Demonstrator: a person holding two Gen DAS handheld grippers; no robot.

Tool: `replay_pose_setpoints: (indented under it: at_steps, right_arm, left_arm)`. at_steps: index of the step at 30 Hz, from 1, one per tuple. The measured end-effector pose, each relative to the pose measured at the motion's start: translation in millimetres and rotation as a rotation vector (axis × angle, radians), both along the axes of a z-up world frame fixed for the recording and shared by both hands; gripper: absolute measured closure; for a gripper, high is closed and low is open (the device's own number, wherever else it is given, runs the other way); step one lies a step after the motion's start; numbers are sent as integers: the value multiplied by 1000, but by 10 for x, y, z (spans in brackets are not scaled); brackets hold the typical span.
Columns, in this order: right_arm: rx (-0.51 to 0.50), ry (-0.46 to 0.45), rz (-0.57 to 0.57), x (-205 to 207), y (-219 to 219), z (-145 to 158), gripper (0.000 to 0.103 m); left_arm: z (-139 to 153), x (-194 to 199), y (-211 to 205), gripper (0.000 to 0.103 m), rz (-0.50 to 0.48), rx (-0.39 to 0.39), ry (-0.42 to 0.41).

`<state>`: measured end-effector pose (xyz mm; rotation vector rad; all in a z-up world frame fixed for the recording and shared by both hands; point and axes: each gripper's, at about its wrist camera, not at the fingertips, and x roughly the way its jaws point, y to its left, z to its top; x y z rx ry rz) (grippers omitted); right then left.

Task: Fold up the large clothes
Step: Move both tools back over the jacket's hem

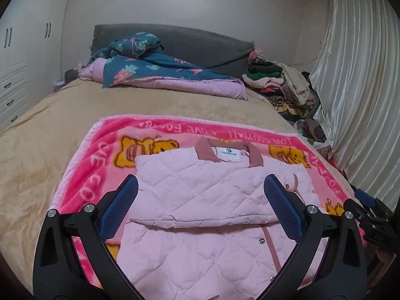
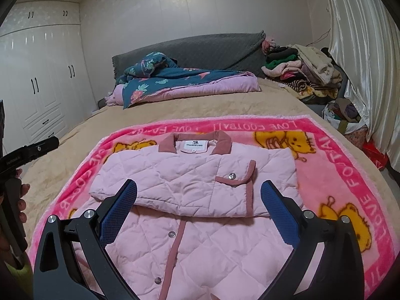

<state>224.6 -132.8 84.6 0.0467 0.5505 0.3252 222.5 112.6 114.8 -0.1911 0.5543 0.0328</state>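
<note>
The tan bed (image 2: 175,107) lies bare between the pink blanket (image 2: 355,187) and the folded quilt (image 2: 200,85) at the headboard, giving open passage. The bed's left strip is also bare. The clothes pile (image 2: 305,70) and curtain (image 2: 362,50) block the right side.

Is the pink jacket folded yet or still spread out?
Partly folded: the pink jacket's sleeves lie folded across its chest, body still full length on the blanket.
</note>
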Motion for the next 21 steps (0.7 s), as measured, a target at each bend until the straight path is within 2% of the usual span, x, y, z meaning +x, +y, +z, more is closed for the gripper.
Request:
replay_pose_setpoints:
  at_steps: [10, 21]
  right_arm:
    - [-11, -28, -4, -194, -72, 127, 4]
    - [29, -44, 19, -393, -130, 203, 4]
  left_arm:
    - [123, -255, 55, 9, 19, -14, -53]
    - [-55, -590, -37, 9, 43, -12, -32]
